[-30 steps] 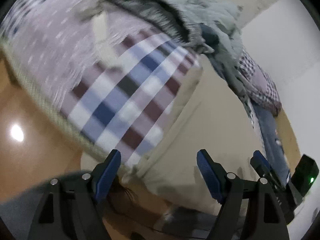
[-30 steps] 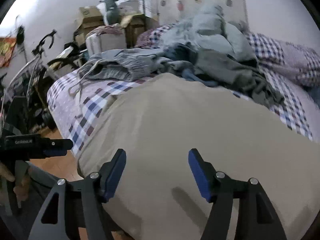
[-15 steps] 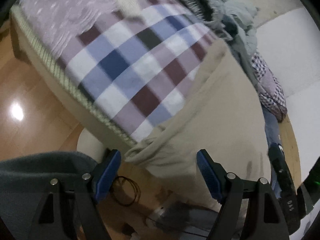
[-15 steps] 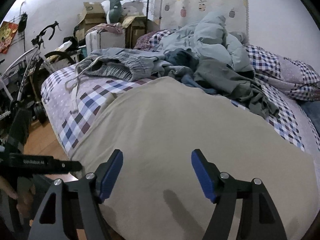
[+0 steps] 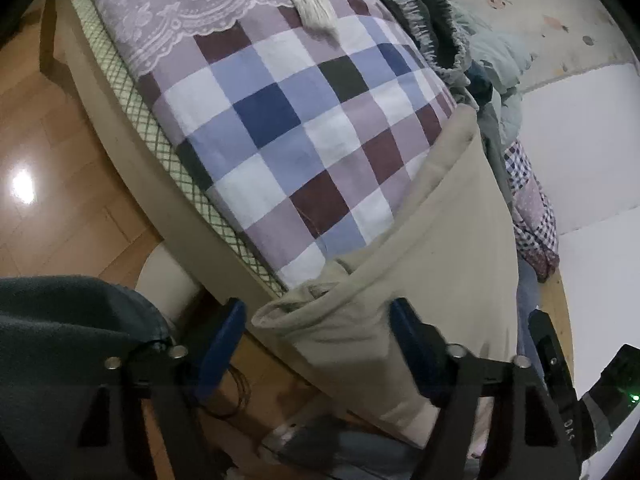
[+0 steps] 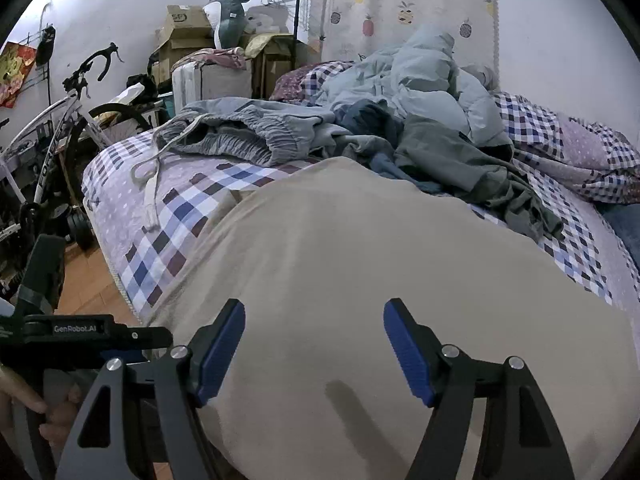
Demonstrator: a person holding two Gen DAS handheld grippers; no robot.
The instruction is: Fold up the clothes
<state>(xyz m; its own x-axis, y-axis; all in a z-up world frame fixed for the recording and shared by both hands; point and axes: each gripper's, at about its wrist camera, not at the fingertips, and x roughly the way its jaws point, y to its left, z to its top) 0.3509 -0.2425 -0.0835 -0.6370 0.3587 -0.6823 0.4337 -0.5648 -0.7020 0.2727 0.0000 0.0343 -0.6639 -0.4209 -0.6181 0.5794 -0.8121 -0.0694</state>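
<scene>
One beige garment was laid flat on the bed, with its near edge hung over the side of the bed. A bunched corner of it was seen just past the bed's edge, right between the fingers of the left gripper. Those fingers were held wide apart and nothing was pinched. The right gripper was held over the near middle of the beige garment, also wide apart and empty. It could not be told if the cloth was touched by either one.

The step was judged to be the start of a fold: the near edge was about to be picked up. For the next move, the left fingers would need to be closed on the bunched corner, and the right fingers brought down onto the same edge, so that the edge could be lifted evenly.

Farther back on the bed, a pile of other clothes was left unfolded. Grey pants with a drawstring were at the far left of the pile. Beside the bed, a bicycle and boxes were seen.
</scene>
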